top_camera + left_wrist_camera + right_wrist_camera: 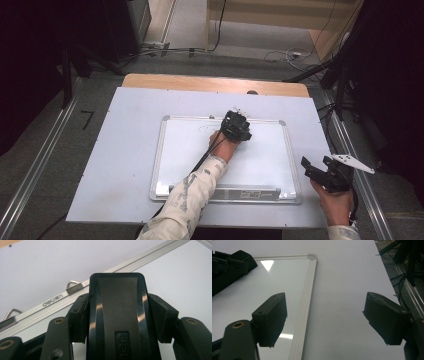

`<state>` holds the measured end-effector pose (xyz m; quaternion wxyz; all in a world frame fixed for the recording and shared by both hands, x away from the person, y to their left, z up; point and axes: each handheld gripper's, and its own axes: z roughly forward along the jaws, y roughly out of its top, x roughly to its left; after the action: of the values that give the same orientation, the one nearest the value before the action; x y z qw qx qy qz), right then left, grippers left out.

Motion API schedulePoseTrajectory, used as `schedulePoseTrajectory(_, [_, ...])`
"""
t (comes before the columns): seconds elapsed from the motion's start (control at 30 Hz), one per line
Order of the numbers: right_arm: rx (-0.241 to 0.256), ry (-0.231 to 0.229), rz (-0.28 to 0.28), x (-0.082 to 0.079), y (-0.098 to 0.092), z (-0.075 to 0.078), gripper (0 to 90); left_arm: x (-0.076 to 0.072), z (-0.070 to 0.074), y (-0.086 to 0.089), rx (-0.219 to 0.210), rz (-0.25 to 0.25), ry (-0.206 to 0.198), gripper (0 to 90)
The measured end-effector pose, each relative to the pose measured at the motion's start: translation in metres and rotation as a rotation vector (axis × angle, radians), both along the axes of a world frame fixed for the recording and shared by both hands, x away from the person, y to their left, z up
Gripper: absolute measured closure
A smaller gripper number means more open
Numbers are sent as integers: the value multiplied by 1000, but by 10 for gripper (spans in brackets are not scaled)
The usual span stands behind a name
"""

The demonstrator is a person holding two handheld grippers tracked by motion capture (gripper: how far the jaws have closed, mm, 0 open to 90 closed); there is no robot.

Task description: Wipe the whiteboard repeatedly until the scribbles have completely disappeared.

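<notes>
A white-surfaced whiteboard (160,150) with a silver frame lies flat on the table. My left gripper (239,125) is over the board's far edge, shut on a black board eraser (117,315). The eraser stands between its pads (162,317), close to the frame's top rail (57,298). Faint pen marks (205,128) lie just left of it. My right gripper (317,162) hovers open off the board's right edge. Its jaws stand wide apart with nothing between them, seen in the right gripper view (327,317) above the frame (308,290) and the table sheet.
A white sheet (125,125) covers the wooden table (200,82). The board has a pen tray (240,192) along its near edge and metal hanging hooks (73,285) on its far rail. Cables (285,55) and dark stands (345,85) are on the floor around the table.
</notes>
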<state>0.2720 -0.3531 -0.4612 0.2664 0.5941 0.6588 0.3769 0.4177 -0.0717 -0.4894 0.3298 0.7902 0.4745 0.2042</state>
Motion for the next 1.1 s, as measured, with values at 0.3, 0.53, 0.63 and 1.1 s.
schedulePoseTrajectory(0.3, [3, -1, -2, 0, -1, 0, 178, 1, 0, -7, -3, -9, 6, 406])
schedulePoseTrajectory(0.53, [3, 1, -3, 0, -1, 0, 178, 0, 0, 10, -7, 9, 12, 406])
schedulePoseTrajectory(0.63, [2, 1, -4, -1, 0, 0, 178, 0, 0, 20, -9, 22, 9, 406])
schedulePoseTrajectory(1.1, [-1, 4, -9, -1, 0, 0, 178, -5, -1, 59, -9, 78, 15, 406])
